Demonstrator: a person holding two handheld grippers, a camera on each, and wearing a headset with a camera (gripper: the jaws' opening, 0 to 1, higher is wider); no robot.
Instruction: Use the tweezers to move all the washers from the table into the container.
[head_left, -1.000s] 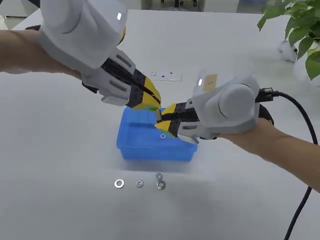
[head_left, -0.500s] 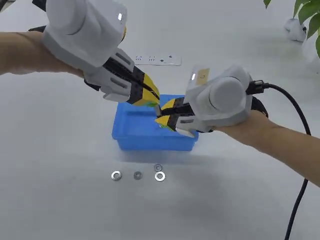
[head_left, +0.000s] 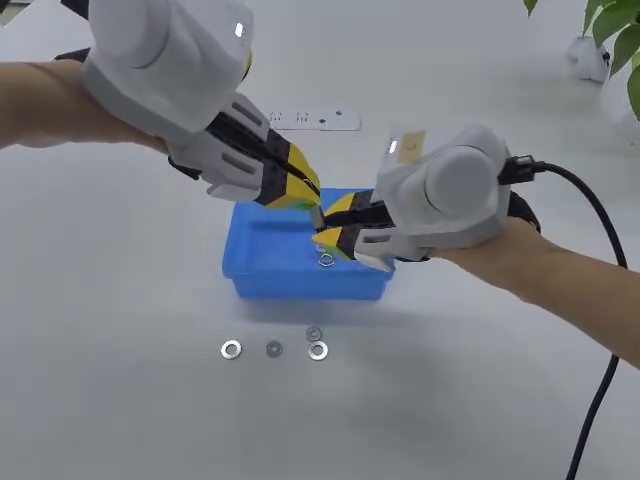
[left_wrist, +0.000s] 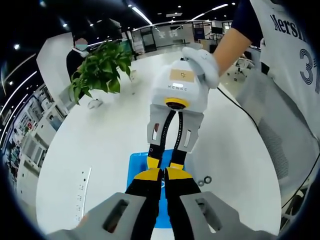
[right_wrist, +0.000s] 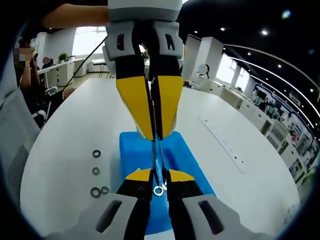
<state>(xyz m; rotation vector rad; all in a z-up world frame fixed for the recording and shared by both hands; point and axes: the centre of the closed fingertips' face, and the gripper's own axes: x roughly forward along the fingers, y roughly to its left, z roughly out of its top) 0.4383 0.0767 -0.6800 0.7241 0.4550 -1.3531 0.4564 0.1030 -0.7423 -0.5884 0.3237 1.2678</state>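
While the left gripper (head_left: 303, 195) hung at the upper left of the head view, its yellow-tipped jaws were pressed together on the tail of the thin metal tweezers (right_wrist: 156, 150). In the right gripper view those tweezers ran from between the left jaws straight toward the right gripper (head_left: 330, 237). Its own yellow-tipped jaws stood close on either side of the blades, and whether they actually squeezed the blades could not be told. The two sets of jaws met nose to nose over the shallow blue rectangular plastic container (head_left: 300, 287), which sat on the white bench (head_left: 120, 390).

One small silver metal washer (right_wrist: 159, 190) lay at the tip of the tweezers, between the right jaws in the right gripper view. In the head view it showed against the blue floor of the container, just under the right jaws. Whether it was pinched in the blades or resting on the floor could not be told.

Four more silver washers (head_left: 274, 348) lay on the bench just in front of the container's near wall. Three sat in a row and the fourth lay just behind the rightmost one, nearly touching it.

A white power strip (head_left: 315, 120) lay on the bench beyond the container. A black cable (head_left: 600, 300) trailed from the right gripper toward the lower right. A green leafy plant (left_wrist: 100, 70) stood far off on the bench.
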